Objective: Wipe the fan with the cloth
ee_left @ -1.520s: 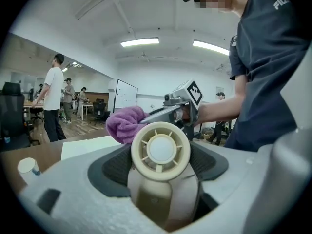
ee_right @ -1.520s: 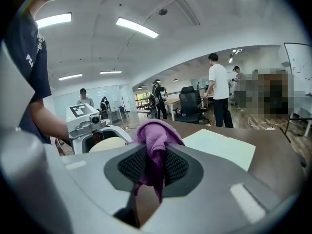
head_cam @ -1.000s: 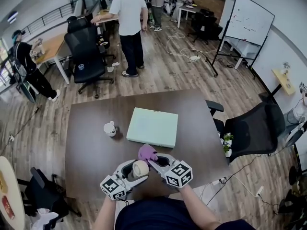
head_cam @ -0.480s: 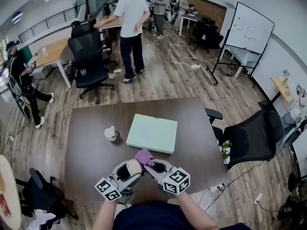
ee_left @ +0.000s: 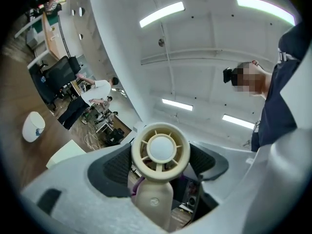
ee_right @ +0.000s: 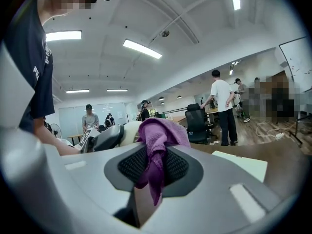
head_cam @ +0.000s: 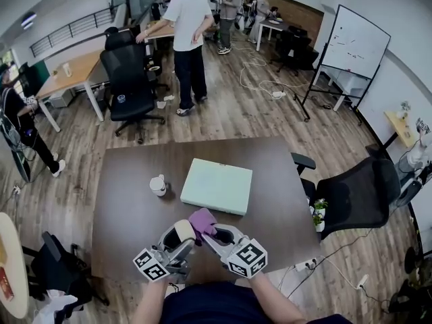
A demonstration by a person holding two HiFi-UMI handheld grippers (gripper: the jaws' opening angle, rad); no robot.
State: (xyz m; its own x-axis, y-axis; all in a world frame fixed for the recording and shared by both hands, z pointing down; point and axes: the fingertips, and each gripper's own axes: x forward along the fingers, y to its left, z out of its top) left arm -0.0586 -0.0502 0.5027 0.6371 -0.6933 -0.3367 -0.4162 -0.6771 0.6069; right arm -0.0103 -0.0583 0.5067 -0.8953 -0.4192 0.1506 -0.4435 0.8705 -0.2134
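Bright, even indoor light from ceiling strip lamps [ee_left: 162, 13]. Lamps blown out to white in both gripper views. Shadows faint and diffuse on wood floor [head_cam: 223, 113]. Head view: strong fisheye, walls and floor bow toward edges, corners darker. Gripper views: round black vignette, heavy edge stretch. Fan [ee_left: 161, 150] and cloth [ee_right: 158, 135] sharp; distant people slightly soft.

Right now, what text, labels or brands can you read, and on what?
No text is legible.
Whiteboard: marks too small.
Fan: round emblem on handle, blurred.
Sleeve: white print, unreadable.
Cloth: no print.
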